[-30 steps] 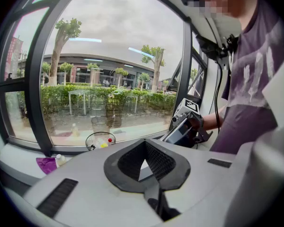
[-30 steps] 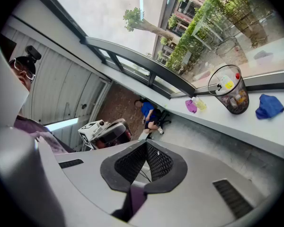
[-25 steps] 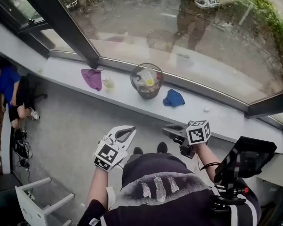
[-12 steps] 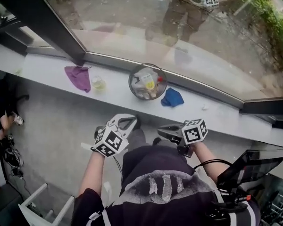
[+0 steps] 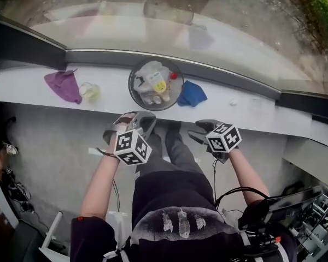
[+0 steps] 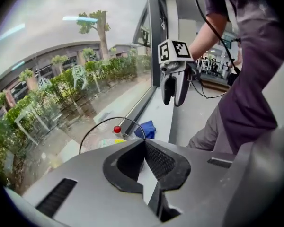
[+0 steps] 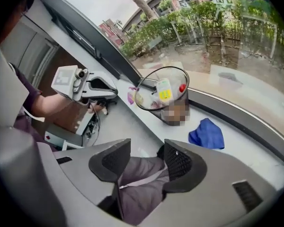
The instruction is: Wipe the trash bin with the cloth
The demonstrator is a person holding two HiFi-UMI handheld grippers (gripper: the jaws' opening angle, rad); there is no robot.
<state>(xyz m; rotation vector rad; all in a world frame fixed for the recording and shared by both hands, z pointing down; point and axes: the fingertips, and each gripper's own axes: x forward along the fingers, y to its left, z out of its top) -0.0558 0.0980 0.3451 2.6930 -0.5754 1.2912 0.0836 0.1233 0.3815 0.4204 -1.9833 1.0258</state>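
Both my forearms reach forward and slant down in front of me, above my legs, with the grippers just short of the window sill's (image 5: 246,105) near edge. My left gripper (image 5: 132,120) is clenched tight with nothing in it. Its marker cube faces up toward my head, and its jaws aim at the trash bin (image 5: 130,89). My right gripper (image 5: 199,130) has just been opening its jaws; they stand apart and empty, with only my trouser leg (image 7: 142,174) showing behind them. The wire trash bin stands midway along the sill, close to the back edge by the window frame, with litter (image 5: 156,83) inside. The blue cloth (image 5: 191,93) lies crumpled just beside the bin on its right. A purple cloth (image 5: 63,84) lies well apart, toward the sill's left end.
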